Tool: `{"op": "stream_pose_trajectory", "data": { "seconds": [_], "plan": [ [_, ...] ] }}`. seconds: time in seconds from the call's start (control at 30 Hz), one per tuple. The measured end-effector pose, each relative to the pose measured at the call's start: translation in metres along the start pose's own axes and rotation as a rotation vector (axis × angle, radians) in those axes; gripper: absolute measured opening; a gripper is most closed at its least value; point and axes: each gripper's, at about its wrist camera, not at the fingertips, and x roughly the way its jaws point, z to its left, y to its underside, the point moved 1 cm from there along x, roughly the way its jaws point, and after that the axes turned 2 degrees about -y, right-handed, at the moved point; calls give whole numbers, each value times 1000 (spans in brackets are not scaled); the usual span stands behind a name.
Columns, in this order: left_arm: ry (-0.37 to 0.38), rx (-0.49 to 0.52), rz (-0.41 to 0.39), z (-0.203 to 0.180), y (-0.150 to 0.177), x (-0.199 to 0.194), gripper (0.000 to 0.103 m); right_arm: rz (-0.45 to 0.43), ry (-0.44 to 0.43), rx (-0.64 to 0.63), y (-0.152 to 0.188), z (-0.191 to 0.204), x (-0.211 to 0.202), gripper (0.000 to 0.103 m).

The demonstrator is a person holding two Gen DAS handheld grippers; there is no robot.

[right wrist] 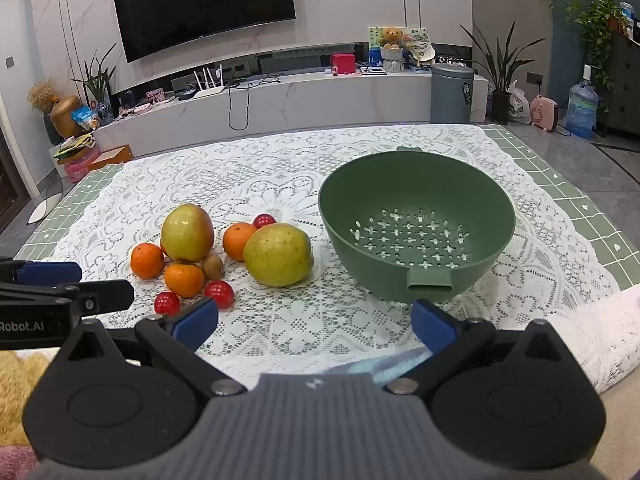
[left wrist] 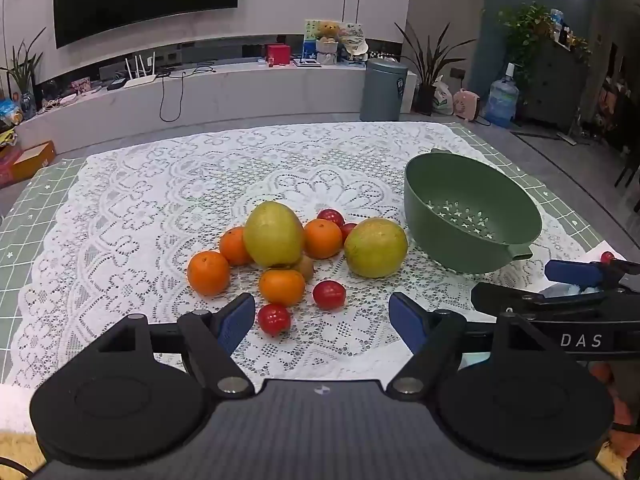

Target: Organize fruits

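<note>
A white lace tablecloth (right wrist: pixel 280 184) over a green grid mat (right wrist: pixel 580 200) covers the table; behind stand a marble TV console (right wrist: pixel 300 96) and wall television (right wrist: pixel 200 4). "DAS" reads on one gripper arm, "Robot.AI" on the other. The fruit pile (left wrist: pixel 288 252) lies at 9 o'clock of the empty green colander (right wrist: pixel 416 184). Left gripper (left wrist: pixel 322 320) and right gripper (right wrist: pixel 314 320) both hover spread wide, holding nothing.

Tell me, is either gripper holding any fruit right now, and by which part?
Nothing is held. The left gripper and right gripper both have open jaws with only tablecloth between them; the fruit lies on the table and the green colander is empty.
</note>
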Motion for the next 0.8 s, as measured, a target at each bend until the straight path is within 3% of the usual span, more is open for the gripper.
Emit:
{"op": "stream_pose_trajectory", "data": {
  "seconds": [0.8],
  "plan": [
    [12,-21,17,2,1,5,89,5,4,4,-1,2,1,99]
  ]
}}
